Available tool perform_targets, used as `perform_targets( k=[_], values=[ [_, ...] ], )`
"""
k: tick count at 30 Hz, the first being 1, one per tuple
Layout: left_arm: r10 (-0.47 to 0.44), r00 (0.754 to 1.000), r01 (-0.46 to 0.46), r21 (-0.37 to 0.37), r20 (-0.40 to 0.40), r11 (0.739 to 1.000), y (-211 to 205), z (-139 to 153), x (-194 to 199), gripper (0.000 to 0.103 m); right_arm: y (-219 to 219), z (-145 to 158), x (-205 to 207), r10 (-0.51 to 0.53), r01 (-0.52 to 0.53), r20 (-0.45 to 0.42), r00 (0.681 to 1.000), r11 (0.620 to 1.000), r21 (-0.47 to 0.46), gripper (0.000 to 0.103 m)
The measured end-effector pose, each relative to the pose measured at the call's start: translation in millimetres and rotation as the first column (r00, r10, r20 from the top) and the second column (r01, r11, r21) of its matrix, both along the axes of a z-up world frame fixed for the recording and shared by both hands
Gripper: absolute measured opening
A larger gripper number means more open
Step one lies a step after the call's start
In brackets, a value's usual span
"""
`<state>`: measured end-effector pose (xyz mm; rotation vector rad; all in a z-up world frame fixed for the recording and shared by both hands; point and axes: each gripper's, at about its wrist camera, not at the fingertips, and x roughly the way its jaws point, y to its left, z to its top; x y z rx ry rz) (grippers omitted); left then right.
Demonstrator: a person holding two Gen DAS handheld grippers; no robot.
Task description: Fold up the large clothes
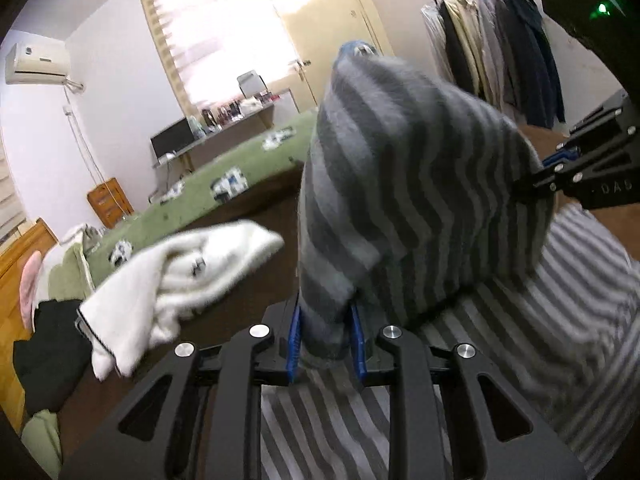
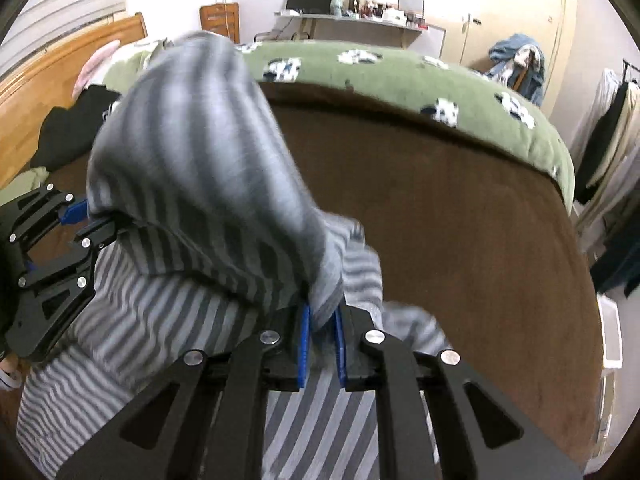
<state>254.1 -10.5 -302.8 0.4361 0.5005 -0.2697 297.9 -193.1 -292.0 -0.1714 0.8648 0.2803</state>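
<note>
A grey striped garment (image 1: 420, 184) is lifted off the brown table (image 2: 460, 240), its lower part still lying on the surface. My left gripper (image 1: 326, 344) is shut on a bunched edge of it between blue pads. My right gripper (image 2: 322, 346) is shut on another edge of the same striped garment (image 2: 200, 168). In the left wrist view the right gripper (image 1: 560, 168) shows at the right edge, clamped on the cloth. The right wrist view has the left gripper (image 2: 90, 220) at the left edge, also on the cloth. The raised cloth hangs as a fold between the two.
A white garment (image 1: 172, 280) lies crumpled on the table to the left, beside a black one (image 1: 44, 360). A green patterned blanket (image 2: 400, 76) runs along the table's far edge. A clothes rack (image 1: 496, 48) stands at the right, a desk (image 1: 216, 132) under the window.
</note>
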Motion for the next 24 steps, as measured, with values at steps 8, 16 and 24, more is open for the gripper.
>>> perform_targets(
  k=[8, 16, 24],
  values=[
    [0.044, 0.996, -0.044, 0.002, -0.083, 0.999, 17, -25, -39, 0.045, -5, -31, -41, -0.037, 0.037, -0.090, 0.995, 0.999, 0.007, 0.013],
    [0.074, 0.988, -0.072, 0.021, -0.137, 0.997, 22, -35, -70, 0.087, -8, -50, -65, -0.041, 0.035, -0.167, 0.985, 0.999, -0.038, 0.039],
    [0.103, 0.951, -0.128, -0.066, -0.292, 0.990, 35, -1, -57, 0.097, -23, -7, -67, -0.047, 0.078, -0.243, 0.969, 0.989, 0.123, 0.054]
  ],
)
